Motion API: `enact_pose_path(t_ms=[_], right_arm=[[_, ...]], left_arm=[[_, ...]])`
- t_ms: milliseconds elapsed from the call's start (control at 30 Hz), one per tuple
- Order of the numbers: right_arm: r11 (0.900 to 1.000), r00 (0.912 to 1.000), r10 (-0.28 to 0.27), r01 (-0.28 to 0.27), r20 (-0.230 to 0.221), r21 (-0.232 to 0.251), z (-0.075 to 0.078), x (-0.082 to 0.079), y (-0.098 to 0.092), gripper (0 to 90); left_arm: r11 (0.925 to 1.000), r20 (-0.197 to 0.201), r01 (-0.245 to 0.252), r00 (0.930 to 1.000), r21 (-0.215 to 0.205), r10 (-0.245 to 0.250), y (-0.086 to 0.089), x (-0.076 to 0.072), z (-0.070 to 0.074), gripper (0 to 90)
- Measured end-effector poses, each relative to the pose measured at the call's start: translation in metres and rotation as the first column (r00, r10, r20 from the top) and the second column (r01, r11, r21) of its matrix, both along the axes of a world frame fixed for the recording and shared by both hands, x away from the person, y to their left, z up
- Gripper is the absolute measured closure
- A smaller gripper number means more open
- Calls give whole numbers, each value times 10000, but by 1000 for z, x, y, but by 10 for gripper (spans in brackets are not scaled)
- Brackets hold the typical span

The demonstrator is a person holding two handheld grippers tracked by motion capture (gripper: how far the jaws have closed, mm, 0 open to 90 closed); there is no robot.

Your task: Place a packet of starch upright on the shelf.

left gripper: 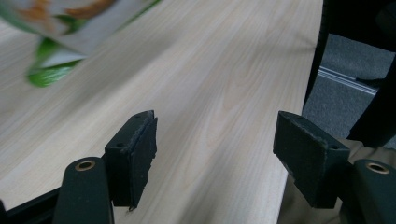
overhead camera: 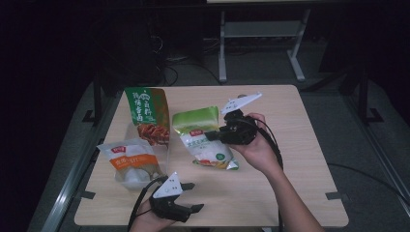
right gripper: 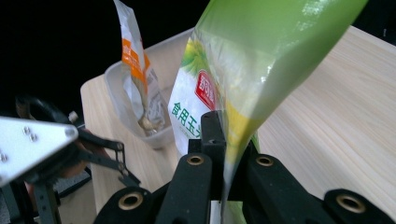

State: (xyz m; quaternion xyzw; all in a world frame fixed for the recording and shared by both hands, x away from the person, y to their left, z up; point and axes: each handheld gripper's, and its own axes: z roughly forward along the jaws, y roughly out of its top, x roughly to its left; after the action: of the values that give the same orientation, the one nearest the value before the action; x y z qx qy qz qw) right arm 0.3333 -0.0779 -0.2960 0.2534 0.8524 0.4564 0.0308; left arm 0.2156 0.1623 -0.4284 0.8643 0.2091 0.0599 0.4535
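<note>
Left to right: a clear tray (overhead camera: 126, 131) holds an orange packet (overhead camera: 129, 162) and a tall green packet (overhead camera: 147, 115). The left gripper (overhead camera: 192, 197), jaws apart and empty, hovers near the table's (overhead camera: 300, 159) front edge. The right gripper (overhead camera: 211, 136) clamps the green-and-white bag (overhead camera: 205, 140), tilted above mid-table. Grip it firmly and lift it over the tray's rim; bare wood lies rightward.
</note>
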Motion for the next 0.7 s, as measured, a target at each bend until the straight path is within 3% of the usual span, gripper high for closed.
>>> enact_pose_path(t_ms=[533, 700], right_arm=[[9991, 9990, 420, -420, -123, 55, 18, 21, 53, 896], [9980, 9981, 621, -622, -46, -148, 21, 30, 71, 896]], left_arm=[[9999, -66, 152, 9999, 12, -152, -4, -3, -3, 289], [9999, -104, 126, 9999, 70, -125, -3, -3, -4, 277]])
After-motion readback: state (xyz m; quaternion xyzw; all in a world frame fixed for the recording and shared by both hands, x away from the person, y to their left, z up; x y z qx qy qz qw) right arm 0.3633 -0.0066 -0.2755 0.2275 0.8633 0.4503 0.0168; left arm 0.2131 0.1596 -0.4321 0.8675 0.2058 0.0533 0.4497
